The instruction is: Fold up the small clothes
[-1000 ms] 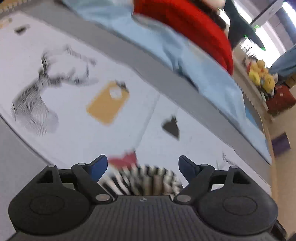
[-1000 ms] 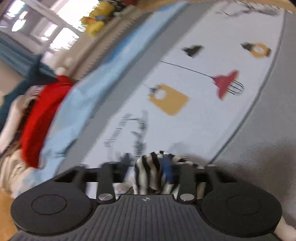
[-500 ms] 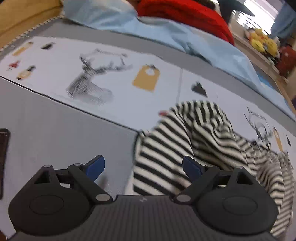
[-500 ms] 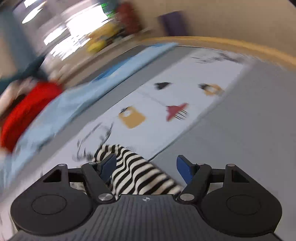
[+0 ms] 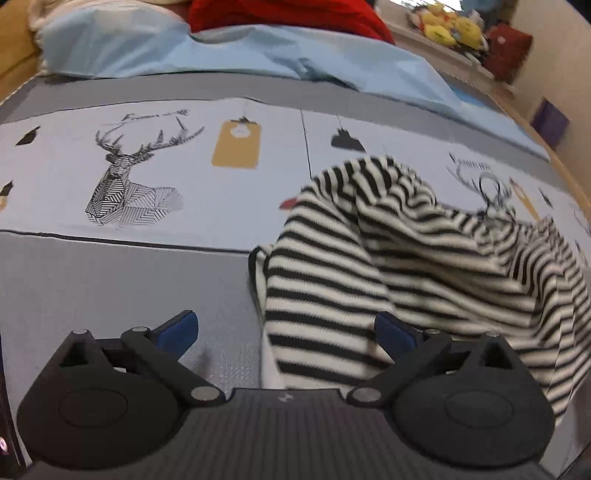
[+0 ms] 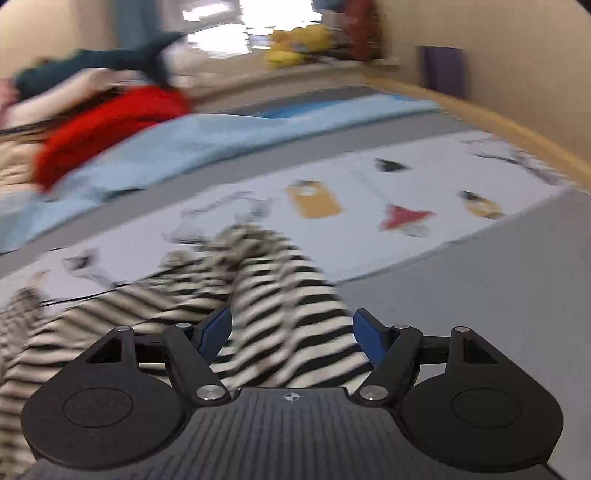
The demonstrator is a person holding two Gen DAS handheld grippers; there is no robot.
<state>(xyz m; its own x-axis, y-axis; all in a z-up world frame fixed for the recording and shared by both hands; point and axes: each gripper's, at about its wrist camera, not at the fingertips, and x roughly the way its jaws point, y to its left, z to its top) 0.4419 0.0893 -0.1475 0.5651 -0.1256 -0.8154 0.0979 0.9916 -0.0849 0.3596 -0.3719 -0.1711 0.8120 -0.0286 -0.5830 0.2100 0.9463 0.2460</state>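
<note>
A black-and-white striped garment [image 5: 406, 258] lies crumpled on the printed bedspread [image 5: 155, 229]. In the left wrist view it fills the right half, and its near edge reaches between my fingers. My left gripper [image 5: 286, 328] is open, with the cloth's left hem between the blue pads. In the right wrist view the same garment [image 6: 258, 295] spreads from the left edge to the middle, blurred by motion. My right gripper [image 6: 291, 328] is open over one striped end of it, holding nothing.
A light blue sheet [image 5: 221, 48] and a red garment [image 5: 288, 14] lie heaped at the far side of the bed. Yellow plush toys [image 5: 447, 26] sit on a shelf beyond. The wooden bed frame [image 6: 509, 129] curves along the right.
My right gripper was shut on the striped cloth a second ago and has opened, letting it drop. Both grippers have drawn back, and the garment now lies spread on the bedspread.
</note>
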